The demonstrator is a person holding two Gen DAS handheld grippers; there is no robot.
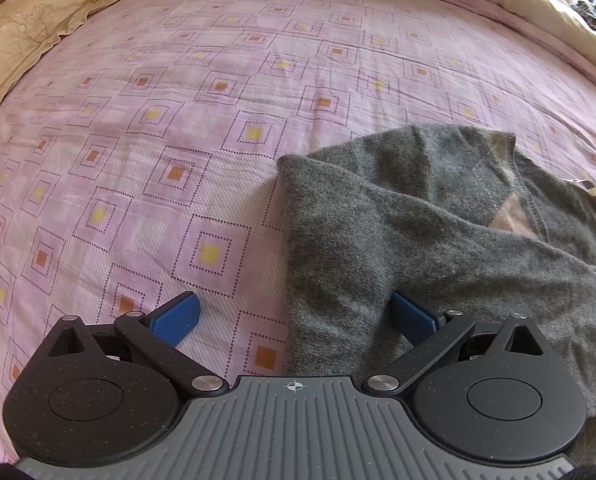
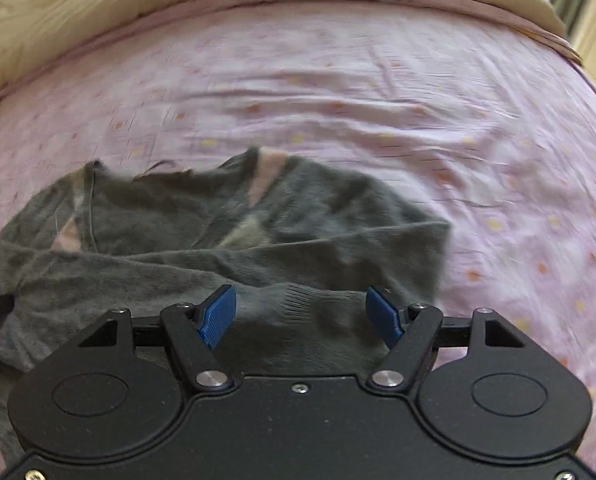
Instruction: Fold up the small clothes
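**On the bed: sleeves folded in, body fold still to come**

Between the blue pads of the right gripper (image 2: 301,312) lies a ribbed cuff of the grey sweater (image 2: 217,248); the jaws stand wide apart, one pad on each side of the cuff, with nothing clamped. That view is smeared by motion. The left gripper (image 1: 293,320) is likewise spread wide: its right pad sits over the sweater's near edge, its left pad over bare sheet, and it grips nothing.

Outward from the jaws, the sweater lies on the pink patterned sheet (image 1: 217,88), front up, with pink diamond patches showing near the neckline. Both sleeves appear laid across the chest, one crossing over the other. A cream quilt (image 2: 97,20) borders the far side of the bed.

By my reading, the sleeve stage looks finished and both tools are free. The next move probably calls for each gripper to pinch a corner of the hem or shoulders, jaws closing on both layers of knit, then carry that end over in one even sweep. The soft wool may slide, so the crossed sleeves could shift if one side leads.
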